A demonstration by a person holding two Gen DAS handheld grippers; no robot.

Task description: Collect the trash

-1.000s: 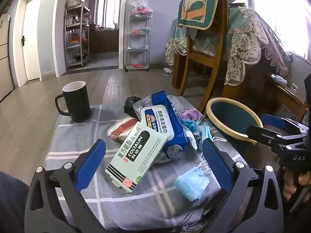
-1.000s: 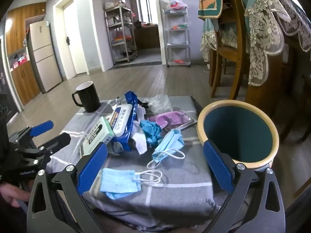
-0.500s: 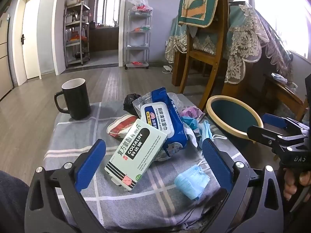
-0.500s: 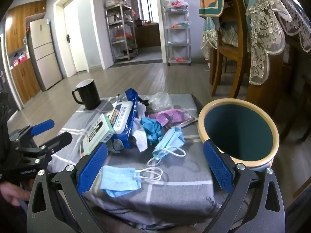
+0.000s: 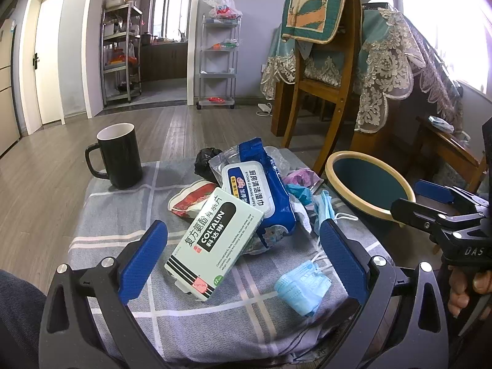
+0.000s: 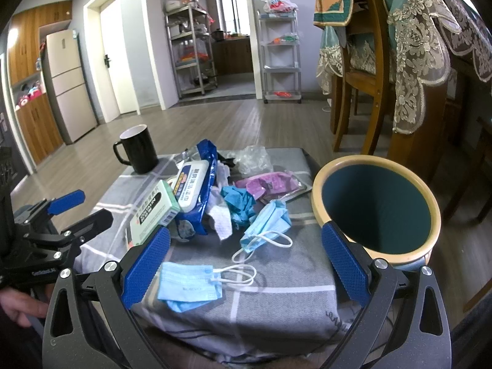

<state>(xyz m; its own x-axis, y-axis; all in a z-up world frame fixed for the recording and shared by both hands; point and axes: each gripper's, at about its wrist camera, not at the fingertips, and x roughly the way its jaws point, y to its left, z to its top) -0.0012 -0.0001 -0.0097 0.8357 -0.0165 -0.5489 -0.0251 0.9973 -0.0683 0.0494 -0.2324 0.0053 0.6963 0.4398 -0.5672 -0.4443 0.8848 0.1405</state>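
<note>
Two grippers hang before us with blue-padded jaws spread wide and nothing between them: the left gripper point(image 5: 243, 252) low over the near edge of the grey checked cloth point(image 5: 215, 323), the right gripper point(image 6: 246, 261) over the same cloth's right side. Our trash lies heaped mid-cloth: a pale green Coltalin medicine box point(image 5: 215, 243) tilted against a blue pack of kitchen wipes point(image 5: 261, 196), a crumpled teal glove point(image 6: 238, 200), a purple wrapper point(image 6: 270, 183), clear plastic point(image 6: 253, 158), and two light blue face masks, one folded mask point(image 6: 186, 286) near the front edge, the other mask point(image 6: 267, 223) closer to the round teal bin with a tan rim point(image 6: 376, 209), which stands just beside the cloth's right edge. A black mug point(image 5: 118, 156) stands at the far left corner, apart from the heap.
</note>
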